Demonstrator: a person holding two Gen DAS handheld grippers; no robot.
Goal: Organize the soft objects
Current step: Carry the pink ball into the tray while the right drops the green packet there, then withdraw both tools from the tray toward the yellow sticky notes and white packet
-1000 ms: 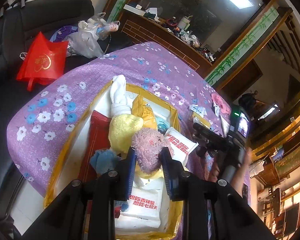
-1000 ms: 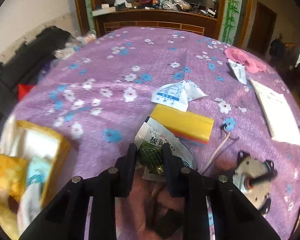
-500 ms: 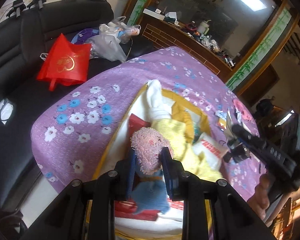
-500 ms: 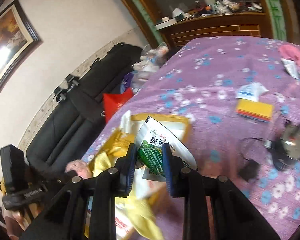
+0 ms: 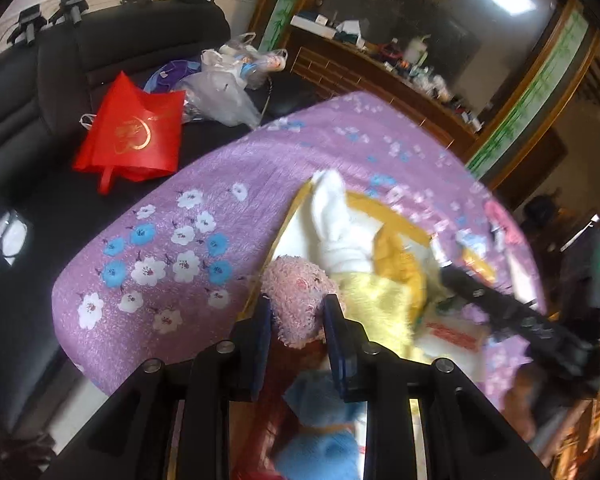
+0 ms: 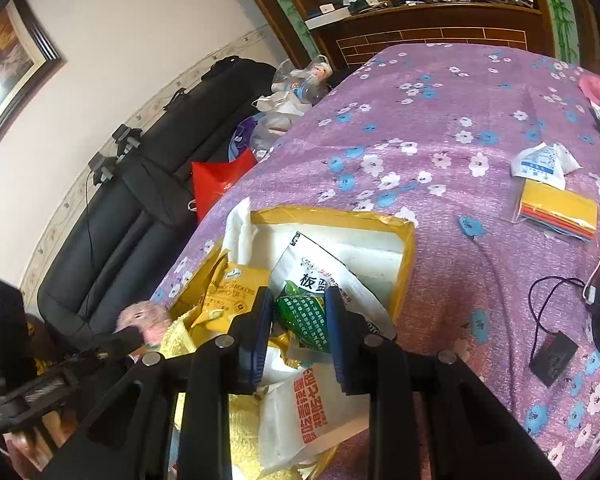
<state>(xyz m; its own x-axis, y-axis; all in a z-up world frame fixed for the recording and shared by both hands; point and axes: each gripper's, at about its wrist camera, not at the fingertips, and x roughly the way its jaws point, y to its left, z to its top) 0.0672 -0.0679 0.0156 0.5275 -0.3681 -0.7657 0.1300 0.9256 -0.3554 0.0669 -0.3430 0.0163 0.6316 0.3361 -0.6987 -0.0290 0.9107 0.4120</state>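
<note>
My left gripper (image 5: 296, 312) is shut on a pink fuzzy plush (image 5: 296, 296) and holds it over the near left edge of the yellow-rimmed box (image 5: 396, 220). In the box lie a white cloth (image 5: 336, 224), a yellow towel (image 5: 380, 304) and a blue plush (image 5: 324, 444). My right gripper (image 6: 298, 312) is shut on a white and green packet (image 6: 308, 280) above the same box (image 6: 404, 248). The box also holds a yellow snack bag (image 6: 232, 292) and a white packet with red print (image 6: 316, 404). The left gripper shows at the lower left of the right wrist view (image 6: 112, 340).
A purple flowered cloth (image 6: 440, 120) covers the table. On it lie a yellow bagged pack (image 6: 556, 208), a white sachet (image 6: 540, 164), a black cord and device (image 6: 556, 344). A black sofa (image 5: 28, 92) with a red bag (image 5: 132, 132) stands beside the table.
My right gripper has carried the white and green packet from the table over the box. My left gripper has moved the pink plush left, toward the box's near edge.
</note>
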